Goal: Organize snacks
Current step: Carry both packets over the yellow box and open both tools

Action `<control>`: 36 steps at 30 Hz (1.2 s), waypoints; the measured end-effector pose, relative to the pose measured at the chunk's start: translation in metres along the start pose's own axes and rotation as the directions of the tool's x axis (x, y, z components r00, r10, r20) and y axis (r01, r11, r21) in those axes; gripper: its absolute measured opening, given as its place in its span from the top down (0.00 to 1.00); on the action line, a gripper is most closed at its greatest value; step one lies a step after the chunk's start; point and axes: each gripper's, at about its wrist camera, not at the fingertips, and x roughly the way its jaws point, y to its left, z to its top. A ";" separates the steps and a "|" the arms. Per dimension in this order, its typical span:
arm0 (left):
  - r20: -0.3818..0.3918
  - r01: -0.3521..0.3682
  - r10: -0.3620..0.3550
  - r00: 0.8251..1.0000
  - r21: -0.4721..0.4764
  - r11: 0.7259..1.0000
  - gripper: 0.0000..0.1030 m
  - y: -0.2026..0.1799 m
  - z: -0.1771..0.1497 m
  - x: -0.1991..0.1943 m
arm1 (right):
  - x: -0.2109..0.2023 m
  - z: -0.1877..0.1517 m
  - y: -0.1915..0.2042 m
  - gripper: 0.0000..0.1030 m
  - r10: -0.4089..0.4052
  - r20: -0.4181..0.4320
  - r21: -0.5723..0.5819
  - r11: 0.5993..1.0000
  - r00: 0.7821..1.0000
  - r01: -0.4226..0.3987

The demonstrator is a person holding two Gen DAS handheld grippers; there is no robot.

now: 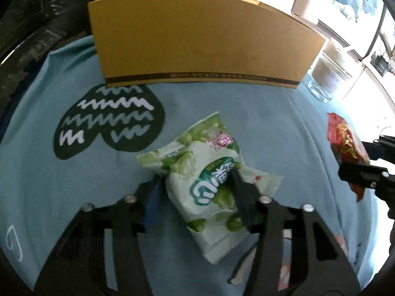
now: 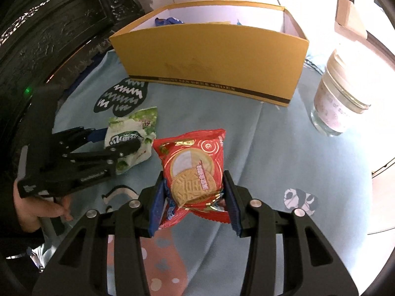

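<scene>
On the blue cloth [image 2: 284, 148], the yellow box [image 2: 209, 59] holds perhaps 1 blue packet [image 2: 169, 21]; left fingers [image 1: 197, 177] clamp green packet [image 1: 205, 172], right fingers [image 2: 195, 187] red packet [image 2: 195, 170].

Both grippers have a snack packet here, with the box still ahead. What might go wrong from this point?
Three risks. The left gripper pinches the green snack packet by loose wrapper, so it may slip out when lifted. The yellow box has a tall front wall; the red cookie packet hanging from the right gripper may catch on its rim. The glass jar stands right of the box, and a wide swing might knock it.
</scene>
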 end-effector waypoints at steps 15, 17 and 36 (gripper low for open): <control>0.085 0.033 -0.038 0.996 0.063 0.997 0.81 -0.007 0.017 -0.045 | -0.005 0.015 0.015 0.56 0.036 0.035 -0.039 0.999 0.999 -0.035; 0.131 0.036 -0.045 0.990 0.071 0.997 0.81 -0.008 0.026 -0.063 | -0.015 0.021 0.016 0.56 0.047 0.058 -0.044 0.998 0.997 -0.044; 0.422 -0.036 0.001 0.907 0.076 0.996 0.81 -0.025 0.232 -0.160 | -0.145 0.194 -0.013 0.56 0.013 0.364 -0.036 0.999 0.931 0.000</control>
